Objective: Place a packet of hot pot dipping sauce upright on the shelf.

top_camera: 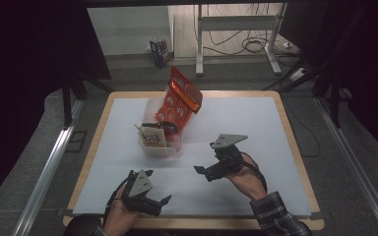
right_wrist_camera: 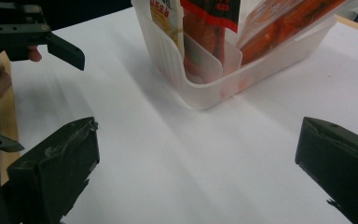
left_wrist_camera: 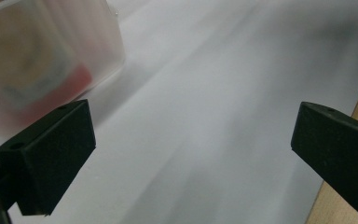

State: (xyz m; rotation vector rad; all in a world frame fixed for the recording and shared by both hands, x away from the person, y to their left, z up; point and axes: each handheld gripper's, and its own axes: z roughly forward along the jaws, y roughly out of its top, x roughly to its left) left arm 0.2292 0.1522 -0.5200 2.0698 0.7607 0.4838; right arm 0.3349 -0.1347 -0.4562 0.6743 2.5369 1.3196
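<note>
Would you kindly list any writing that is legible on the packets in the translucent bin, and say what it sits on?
None can be read.
Large red snack packet: print too small and blurred.
Cream-yellow packet: dark characters, unreadable.
Both stand in the translucent white plastic bin, which bears no label that I can make out.

One clear plastic bin (top_camera: 160, 147) stands on one white-topped table (top_camera: 256, 128). In the bin are two snack packets: one big red (top_camera: 181, 98), one small white (top_camera: 152, 137). Two grippers: left (top_camera: 155, 191), right (top_camera: 205, 158).
</note>
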